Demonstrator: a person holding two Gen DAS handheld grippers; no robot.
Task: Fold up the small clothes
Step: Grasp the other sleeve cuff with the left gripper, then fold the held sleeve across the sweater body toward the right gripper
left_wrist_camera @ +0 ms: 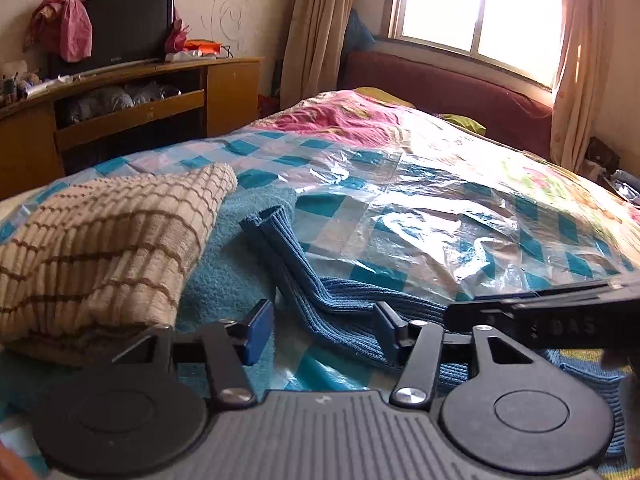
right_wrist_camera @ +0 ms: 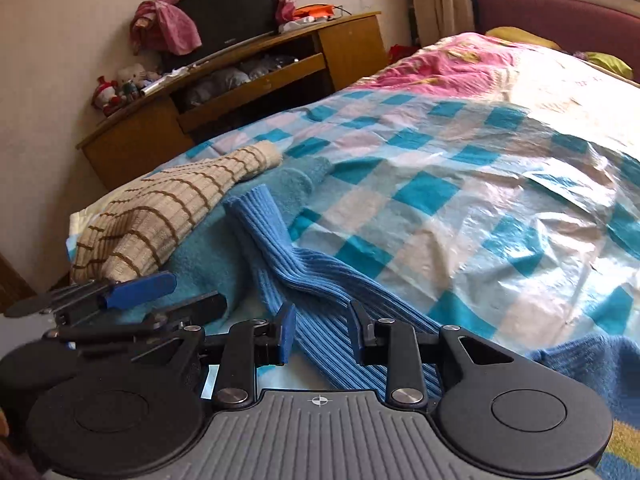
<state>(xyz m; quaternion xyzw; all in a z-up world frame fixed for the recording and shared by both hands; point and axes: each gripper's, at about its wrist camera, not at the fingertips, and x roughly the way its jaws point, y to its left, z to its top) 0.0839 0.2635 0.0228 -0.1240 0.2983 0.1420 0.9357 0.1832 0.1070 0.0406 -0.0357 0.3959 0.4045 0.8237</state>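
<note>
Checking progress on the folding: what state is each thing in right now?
Blue sweater: unfolded, sleeve stretched out across the bed.
Striped sweater: folded, lying on the teal towel.
Left tongs: open, over the blue sleeve, not pressing it.
Right tongs: open, straddling the sleeve.
Plastic sheet: spread, crinkled.

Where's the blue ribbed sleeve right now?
In both wrist views, the blue ribbed sleeve lies on the checkered bed cover, just right of the beige striped garment.

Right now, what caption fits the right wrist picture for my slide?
Right tool open over a blue ribbed sweater sleeve on a checked bed cover, striped beige garment beside it.
</note>
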